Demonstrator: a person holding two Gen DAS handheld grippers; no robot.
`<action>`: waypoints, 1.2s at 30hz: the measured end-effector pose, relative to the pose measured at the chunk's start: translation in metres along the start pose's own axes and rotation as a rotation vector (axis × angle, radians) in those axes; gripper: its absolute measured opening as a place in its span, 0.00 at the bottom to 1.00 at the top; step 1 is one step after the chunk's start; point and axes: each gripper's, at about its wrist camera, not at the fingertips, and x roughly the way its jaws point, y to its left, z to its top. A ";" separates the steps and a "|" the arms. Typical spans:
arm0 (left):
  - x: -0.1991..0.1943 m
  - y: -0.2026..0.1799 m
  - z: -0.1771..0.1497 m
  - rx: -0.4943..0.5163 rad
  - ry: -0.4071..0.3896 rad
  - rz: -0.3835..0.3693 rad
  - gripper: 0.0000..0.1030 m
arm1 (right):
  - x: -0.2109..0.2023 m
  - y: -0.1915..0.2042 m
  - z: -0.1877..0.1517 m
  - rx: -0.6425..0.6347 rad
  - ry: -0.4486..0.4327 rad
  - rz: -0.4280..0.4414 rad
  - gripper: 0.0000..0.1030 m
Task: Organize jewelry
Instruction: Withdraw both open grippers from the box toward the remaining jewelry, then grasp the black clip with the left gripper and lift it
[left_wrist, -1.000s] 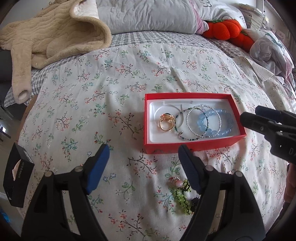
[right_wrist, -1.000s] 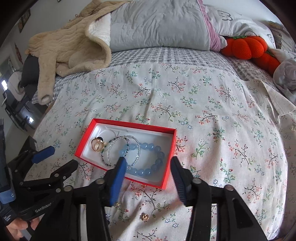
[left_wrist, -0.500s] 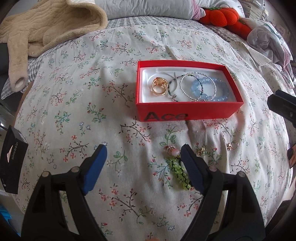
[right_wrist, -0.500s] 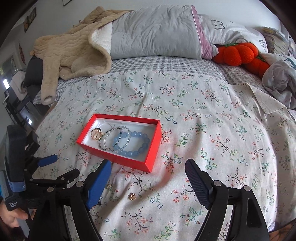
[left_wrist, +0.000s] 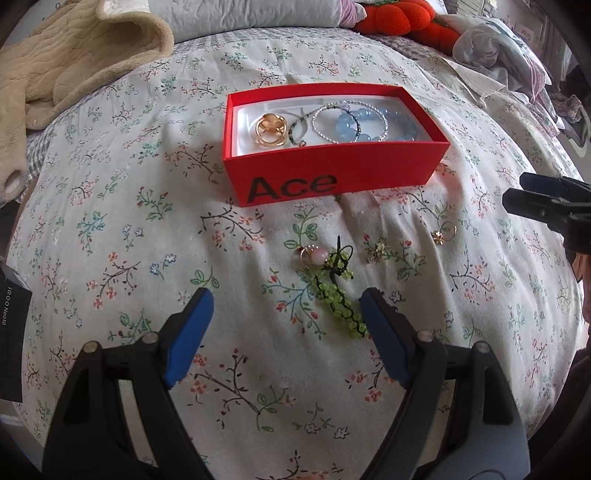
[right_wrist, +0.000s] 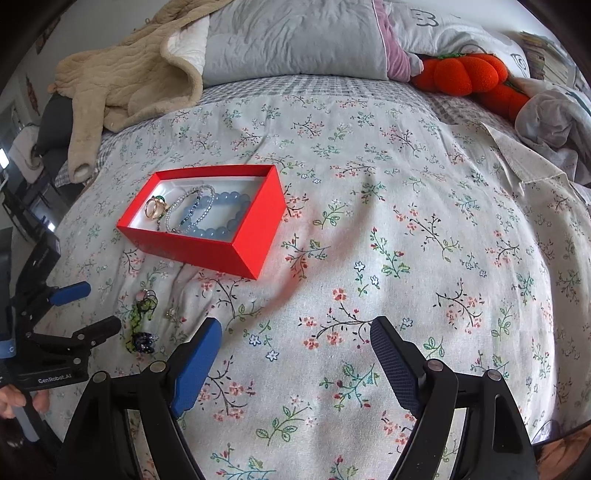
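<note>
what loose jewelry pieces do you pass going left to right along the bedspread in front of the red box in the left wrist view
pink bead ring → green beaded bracelet → small gold flower piece → gold ring with a flower charm

The bedspread is matt printed cloth, softly creased. The box looks like smooth matt red card with a white lining. In it lie a shiny gold-coloured metal ring, a bracelet of glossy translucent blue beads and a silvery chain. The blanket is fleecy beige cloth. The gripper pads look like matt blue rubber
</note>
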 end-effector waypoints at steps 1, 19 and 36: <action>0.003 -0.001 -0.002 0.013 0.011 -0.009 0.80 | 0.003 -0.002 -0.003 0.001 0.010 -0.003 0.81; -0.001 -0.039 -0.001 0.096 0.025 -0.237 0.40 | 0.009 -0.006 -0.008 0.021 0.048 0.007 0.81; 0.024 -0.044 0.004 0.051 0.110 -0.176 0.25 | 0.003 0.010 -0.006 -0.044 0.050 0.016 0.81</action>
